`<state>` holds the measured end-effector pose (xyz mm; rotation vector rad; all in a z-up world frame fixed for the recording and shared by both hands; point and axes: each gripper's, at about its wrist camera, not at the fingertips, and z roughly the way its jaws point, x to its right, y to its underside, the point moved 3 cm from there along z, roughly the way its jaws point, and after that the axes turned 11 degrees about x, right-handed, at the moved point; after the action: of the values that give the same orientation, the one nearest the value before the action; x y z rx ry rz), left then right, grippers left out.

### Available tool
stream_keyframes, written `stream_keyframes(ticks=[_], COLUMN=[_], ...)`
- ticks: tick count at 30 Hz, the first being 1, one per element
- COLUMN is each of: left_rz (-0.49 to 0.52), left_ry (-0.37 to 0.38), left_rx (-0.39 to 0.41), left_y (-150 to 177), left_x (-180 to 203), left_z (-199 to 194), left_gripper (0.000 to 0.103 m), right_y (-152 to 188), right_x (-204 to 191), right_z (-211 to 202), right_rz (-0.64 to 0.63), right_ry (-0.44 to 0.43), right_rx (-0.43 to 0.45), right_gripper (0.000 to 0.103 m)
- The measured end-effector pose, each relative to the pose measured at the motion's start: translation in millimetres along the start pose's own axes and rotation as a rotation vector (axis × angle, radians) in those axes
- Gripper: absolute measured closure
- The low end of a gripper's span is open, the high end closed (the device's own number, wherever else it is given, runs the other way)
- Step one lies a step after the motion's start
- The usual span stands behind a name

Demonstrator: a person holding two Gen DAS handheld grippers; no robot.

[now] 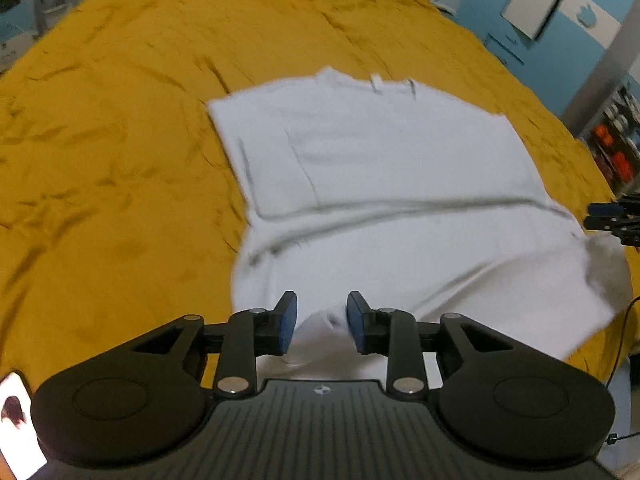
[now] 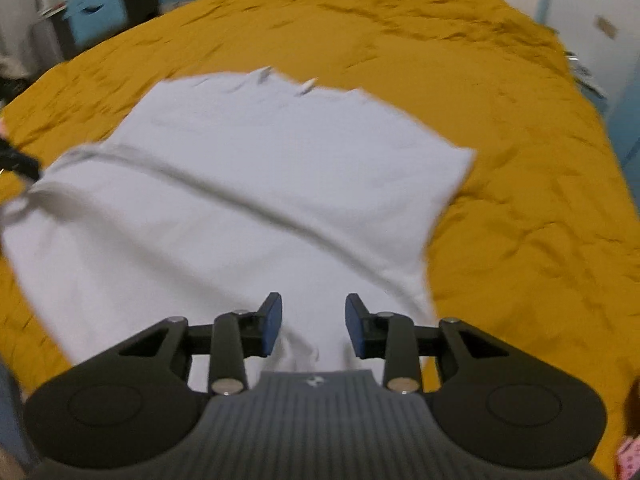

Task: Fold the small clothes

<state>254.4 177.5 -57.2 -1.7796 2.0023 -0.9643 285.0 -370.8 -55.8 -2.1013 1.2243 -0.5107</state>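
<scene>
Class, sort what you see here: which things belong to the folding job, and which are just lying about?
Job: white T-shirt, left gripper, right gripper, mustard bedspread as work surface.

Lying about: phone, blue storage box, shelves of clutter.

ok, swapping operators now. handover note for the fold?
Left gripper: jaws apart, a bunched bit of the shirt's near hem between the pads, not clamped.
Right gripper: jaws apart over the near hem, fabric between the fingers, not clamped.
Shirt lies on the yellow bedspread, collar at the far end.
Done: one side looks folded in over the body.
Left: probably grip the hem with both and fold it up toward the collar. The frames are blurred, so check the folds.
</scene>
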Motion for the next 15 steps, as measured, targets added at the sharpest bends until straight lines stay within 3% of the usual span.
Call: stream_keyframes(ticks=[4,9,12,15], left_rz=[-0.072,-0.13,-0.109,-0.091], left_ry=[-0.009,0.054,0.059,0.052], left_rx=[0.033,0.075,0.057,0.01], left_y=[-14.5,-18.7,-10.0,3.4], left_x=[-16.2,-26.3,-23.9,-22.5], left_z=[-7.5,-19.4,-15.2,-1.5], left_gripper=[0.068,0.066,0.055,0.053], right_y=[-18.4,-21.4,-12.5,2.6], right_x=[22.1,31.3,32.2,27.0], right_z=[-9.1,-27.7,-35.4,-40.4], right_rz=[0.082,0.146,0.17,0.178], right_ry=[0.01,-0.031,-0.056,-0.066], right_rx=[0.045,0.062,0.042,0.006], right_gripper=[0.072,0.062,0.054,0.047])
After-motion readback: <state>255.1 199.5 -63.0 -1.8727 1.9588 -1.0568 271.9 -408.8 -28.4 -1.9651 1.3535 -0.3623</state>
